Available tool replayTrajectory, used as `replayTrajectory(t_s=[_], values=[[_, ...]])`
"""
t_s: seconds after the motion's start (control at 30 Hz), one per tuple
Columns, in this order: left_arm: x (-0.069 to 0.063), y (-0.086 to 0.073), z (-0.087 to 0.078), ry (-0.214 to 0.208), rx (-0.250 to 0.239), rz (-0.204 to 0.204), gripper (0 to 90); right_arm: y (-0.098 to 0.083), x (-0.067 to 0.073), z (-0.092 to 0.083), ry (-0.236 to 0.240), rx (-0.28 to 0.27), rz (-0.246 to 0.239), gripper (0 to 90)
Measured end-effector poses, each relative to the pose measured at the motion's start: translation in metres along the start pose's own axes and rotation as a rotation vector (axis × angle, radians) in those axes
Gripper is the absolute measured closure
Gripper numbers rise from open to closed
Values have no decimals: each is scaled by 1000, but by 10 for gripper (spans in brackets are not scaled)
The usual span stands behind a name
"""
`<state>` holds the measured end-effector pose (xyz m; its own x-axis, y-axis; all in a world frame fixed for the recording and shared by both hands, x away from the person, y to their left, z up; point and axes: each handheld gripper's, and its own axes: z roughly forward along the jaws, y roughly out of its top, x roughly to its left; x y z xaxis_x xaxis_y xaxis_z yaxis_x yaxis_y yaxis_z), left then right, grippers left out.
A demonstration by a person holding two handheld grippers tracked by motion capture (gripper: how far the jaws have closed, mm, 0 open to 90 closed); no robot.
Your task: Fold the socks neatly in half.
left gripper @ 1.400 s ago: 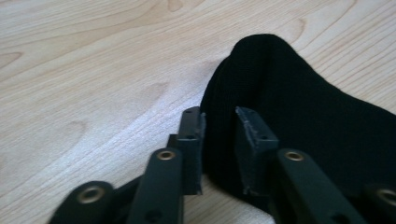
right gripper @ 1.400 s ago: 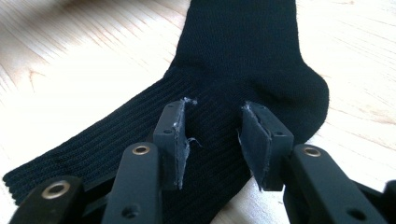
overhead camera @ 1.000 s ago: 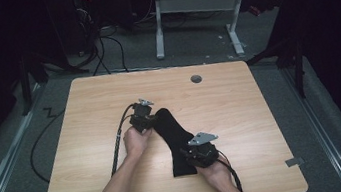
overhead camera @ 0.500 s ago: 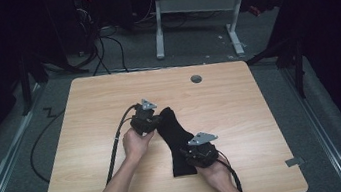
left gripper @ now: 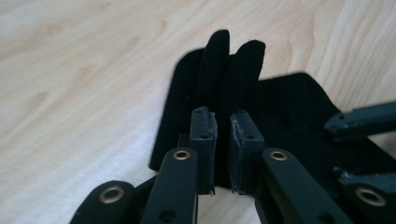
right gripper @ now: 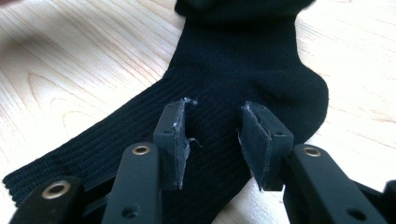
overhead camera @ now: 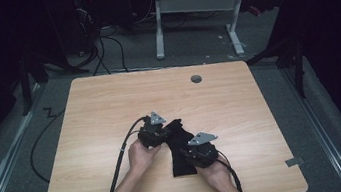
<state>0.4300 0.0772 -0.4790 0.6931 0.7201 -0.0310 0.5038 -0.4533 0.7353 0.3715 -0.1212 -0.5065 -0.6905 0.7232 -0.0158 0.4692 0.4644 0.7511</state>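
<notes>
1 black ribbed knit sock point(overhead camera: 178, 148) flat on wooden tabletop point(overhead camera: 110, 109) | left gripper point(left gripper: 223, 135) jaws just easing apart, fold between, pinching toe for folding | right gripper point(right gripper: 223, 144) jaws half-open, empty, pinning leg.

Black ribbed sock point(overhead camera: 180, 151) flat on the wooden table, toe end folded up

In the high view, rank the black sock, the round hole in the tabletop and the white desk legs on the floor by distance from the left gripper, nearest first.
From the left gripper:
1. Black sock, right at its jaws, a fold pinched between them.
2. Round hole, up and to the right on the table.
3. White desk legs, on the floor beyond the table's far edge.
</notes>
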Motion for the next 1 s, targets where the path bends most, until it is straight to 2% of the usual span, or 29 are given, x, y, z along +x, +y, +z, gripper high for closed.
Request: replayTrajectory(t_s=[0.1,0.23,0.33,0.37,0.53,0.77,0.87,1.0], values=[[-4,-5,5,-2,26,16,783,0,0,0,-1,-1,2,604],[-6,-8,6,-17,24,4,686,0,0,0,-1,-1,2,604],[-8,-8,3,-22,3,6,618,0,0,0,-1,-1,2,604],[-9,-8,-1,-25,-23,5,599,0,0,0,0,-1,1,604],[-7,-5,-11,-38,-68,-15,581,0,0,0,0,-1,0,604],[-2,-3,-1,-5,-54,-65,591,0,0,0,1,-2,-1,604],[-1,-3,3,-13,-59,-87,609,0,0,0,2,-2,-1,604],[4,-4,8,-53,-53,-83,833,0,0,0,0,-4,4,605]])
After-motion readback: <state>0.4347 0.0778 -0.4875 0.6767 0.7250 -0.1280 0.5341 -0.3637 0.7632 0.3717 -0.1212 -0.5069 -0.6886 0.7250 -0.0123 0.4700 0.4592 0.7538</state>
